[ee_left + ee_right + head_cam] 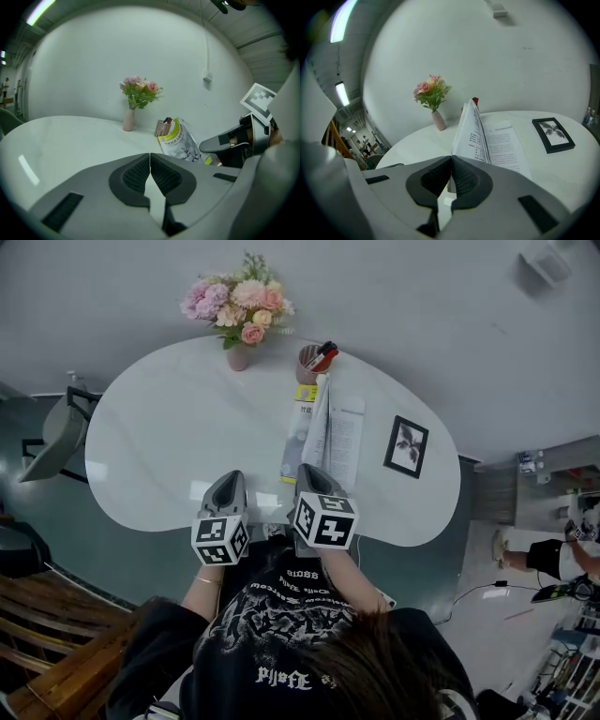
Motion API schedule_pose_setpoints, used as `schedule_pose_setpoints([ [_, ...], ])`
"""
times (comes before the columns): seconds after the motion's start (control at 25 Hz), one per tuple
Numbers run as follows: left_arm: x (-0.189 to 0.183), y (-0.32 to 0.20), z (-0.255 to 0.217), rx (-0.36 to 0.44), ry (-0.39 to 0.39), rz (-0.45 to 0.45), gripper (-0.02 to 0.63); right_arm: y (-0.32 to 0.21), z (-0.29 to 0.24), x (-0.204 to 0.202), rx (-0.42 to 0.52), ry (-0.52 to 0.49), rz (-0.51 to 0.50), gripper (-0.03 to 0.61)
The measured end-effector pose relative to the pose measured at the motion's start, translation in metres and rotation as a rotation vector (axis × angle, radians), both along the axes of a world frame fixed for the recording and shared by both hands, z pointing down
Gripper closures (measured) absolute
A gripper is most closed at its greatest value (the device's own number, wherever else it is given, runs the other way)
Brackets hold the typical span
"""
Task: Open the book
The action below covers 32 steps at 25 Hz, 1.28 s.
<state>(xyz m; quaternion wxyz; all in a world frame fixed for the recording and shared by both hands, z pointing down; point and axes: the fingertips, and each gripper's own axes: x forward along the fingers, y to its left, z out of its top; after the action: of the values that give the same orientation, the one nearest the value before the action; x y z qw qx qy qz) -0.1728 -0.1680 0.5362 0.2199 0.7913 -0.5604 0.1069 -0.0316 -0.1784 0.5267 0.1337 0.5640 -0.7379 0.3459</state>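
Observation:
The book lies near the middle of the white oval table, partly open. Its yellow-banded cover and some leaves stand up, tilted over to the left. A printed page lies flat to their right. My right gripper is shut on the lower edge of the raised cover and leaves, at the book's near end. Its tip also shows in the left gripper view. My left gripper is shut on nothing, just left of the book over bare table.
A pink vase of flowers and a pen holder stand at the table's far edge. A black picture frame lies right of the book. A chair is at the table's left end, with a wooden bench nearer.

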Motion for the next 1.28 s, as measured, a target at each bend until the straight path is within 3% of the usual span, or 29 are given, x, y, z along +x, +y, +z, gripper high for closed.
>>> schedule_pose_setpoints([
  [1.04, -0.045, -0.015, 0.010, -0.026, -0.022, -0.061, 0.590, -0.021, -0.008, -0.110, 0.029, 0.039, -0.239, 0.549],
  [1.28, -0.057, -0.018, 0.013, -0.036, -0.021, -0.078, 0.589, -0.028, -0.004, -0.122, 0.016, 0.047, -0.254, 0.549],
])
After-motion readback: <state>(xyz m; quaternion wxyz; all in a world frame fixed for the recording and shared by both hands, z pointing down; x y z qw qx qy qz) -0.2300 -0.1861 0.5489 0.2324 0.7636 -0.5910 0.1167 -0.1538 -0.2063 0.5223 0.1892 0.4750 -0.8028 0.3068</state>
